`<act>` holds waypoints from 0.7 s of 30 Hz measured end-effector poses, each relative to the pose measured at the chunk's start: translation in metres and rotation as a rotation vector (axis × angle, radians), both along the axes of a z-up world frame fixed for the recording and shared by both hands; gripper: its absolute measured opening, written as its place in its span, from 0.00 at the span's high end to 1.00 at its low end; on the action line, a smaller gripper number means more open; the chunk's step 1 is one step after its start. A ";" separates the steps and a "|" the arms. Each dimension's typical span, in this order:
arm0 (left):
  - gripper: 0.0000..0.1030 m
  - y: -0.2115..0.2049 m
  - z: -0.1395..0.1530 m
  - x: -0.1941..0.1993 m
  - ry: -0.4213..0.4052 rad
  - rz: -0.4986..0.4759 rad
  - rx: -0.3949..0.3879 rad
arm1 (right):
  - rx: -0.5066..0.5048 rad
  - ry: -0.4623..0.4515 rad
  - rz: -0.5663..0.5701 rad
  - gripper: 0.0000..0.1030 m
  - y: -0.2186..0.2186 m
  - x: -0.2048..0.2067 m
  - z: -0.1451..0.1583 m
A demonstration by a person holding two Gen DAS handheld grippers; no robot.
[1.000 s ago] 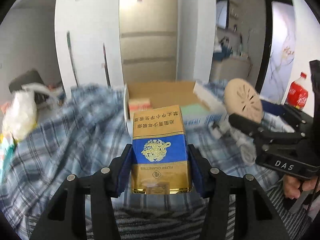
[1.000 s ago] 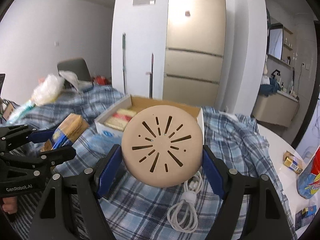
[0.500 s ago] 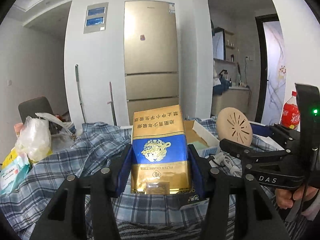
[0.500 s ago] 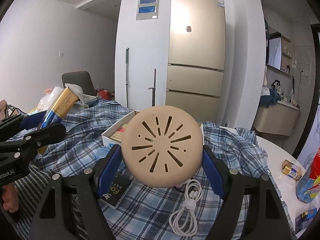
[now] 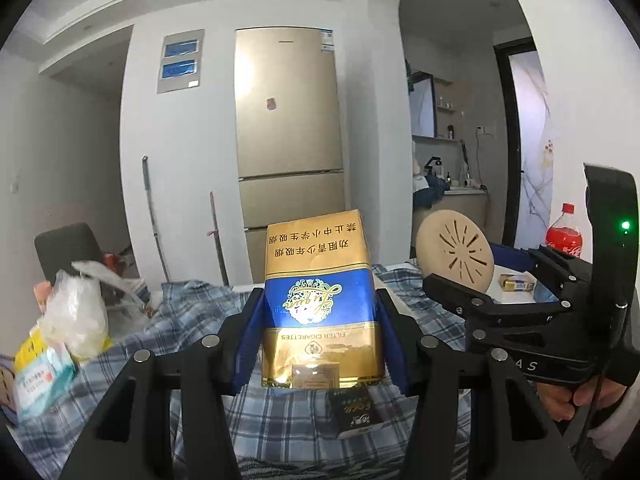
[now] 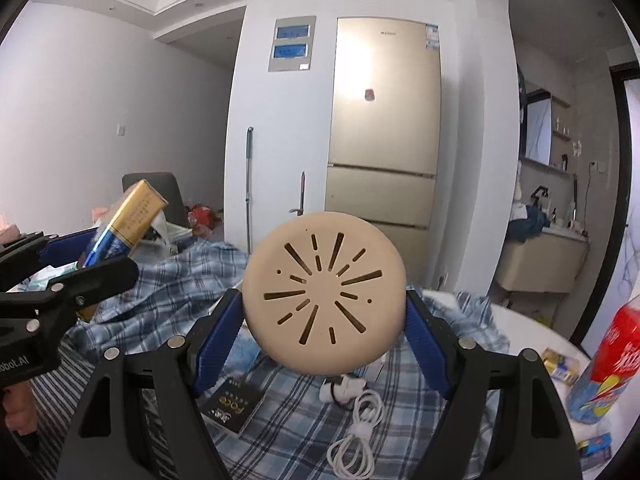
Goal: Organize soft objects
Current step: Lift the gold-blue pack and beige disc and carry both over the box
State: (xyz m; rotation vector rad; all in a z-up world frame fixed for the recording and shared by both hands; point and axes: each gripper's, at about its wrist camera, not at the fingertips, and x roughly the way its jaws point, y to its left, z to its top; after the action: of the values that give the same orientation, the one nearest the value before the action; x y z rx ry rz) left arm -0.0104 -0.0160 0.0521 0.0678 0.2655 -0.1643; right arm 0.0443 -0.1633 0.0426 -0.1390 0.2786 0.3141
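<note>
a glossy film, gold and blue, is seen on the cigarette carton (image 5: 320, 304). the beige disc (image 6: 323, 294) looks like matt, smooth plastic with cut slots. a soft woven cloth, the checked shirt (image 6: 192, 280), is spread below. the fridge (image 6: 384, 132) is finished in brushed, slightly shiny gold metal.

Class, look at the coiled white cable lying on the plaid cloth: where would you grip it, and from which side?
Grip the white cable at its bound middle, where the strands bunch into one narrow waist. It lies flat on the plaid cloth, so come from above, fingers across the bundle.
</note>
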 end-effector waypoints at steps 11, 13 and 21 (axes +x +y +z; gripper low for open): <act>0.46 -0.014 0.084 0.018 -0.119 0.017 0.031 | 0.092 -0.028 -0.048 0.24 -0.013 0.020 0.086; 0.46 -0.016 0.099 0.029 -0.131 0.008 0.021 | 0.109 -0.051 -0.065 0.24 -0.015 0.027 0.103; 0.46 -0.007 0.124 0.093 -0.135 0.044 -0.010 | 0.107 -0.063 -0.119 0.24 -0.003 0.083 0.129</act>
State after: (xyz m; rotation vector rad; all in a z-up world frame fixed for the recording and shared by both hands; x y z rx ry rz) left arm 0.0821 -0.0230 0.1760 0.0632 0.1311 -0.1169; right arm 0.1269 -0.1659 0.1718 -0.0267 0.2057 0.2058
